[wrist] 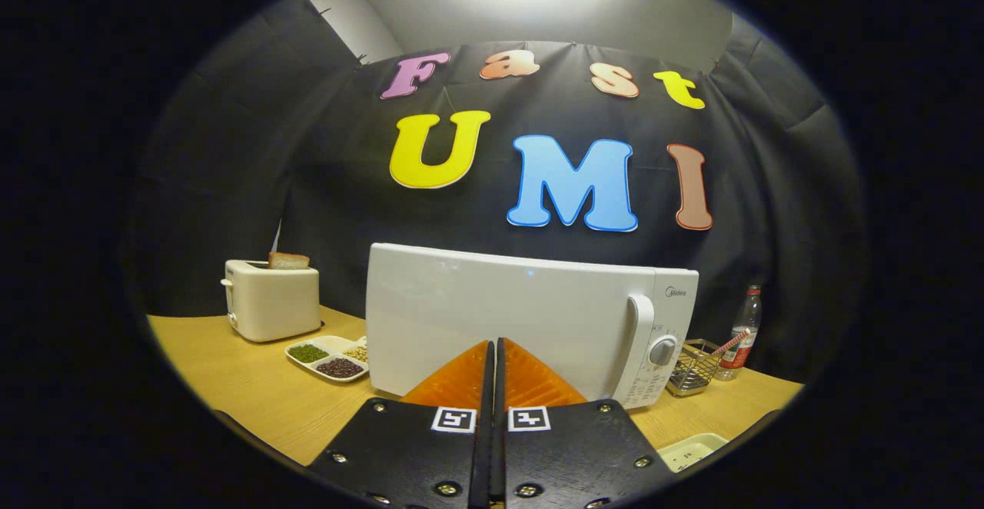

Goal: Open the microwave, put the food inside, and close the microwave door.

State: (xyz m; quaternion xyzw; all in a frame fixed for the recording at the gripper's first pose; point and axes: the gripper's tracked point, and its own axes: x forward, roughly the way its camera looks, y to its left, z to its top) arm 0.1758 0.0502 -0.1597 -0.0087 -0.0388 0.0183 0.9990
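Fingers (496, 355) pressed together, empty, pointing at the microwave (530, 317) just ahead on our table (231, 386). From left: toaster (270, 299), bean dish (327, 357), microwave with door closed, handle (639, 340) at right. We judge nothing done yet.

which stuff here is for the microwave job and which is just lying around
For the job: microwave, door shut; its handle; gripper, fingers closed together, holding nothing, just short of the door.

Just lying about: toaster with a bread slice; divided dish of beans; wire basket; bottle; pale tray by the fingers, contents unclear.
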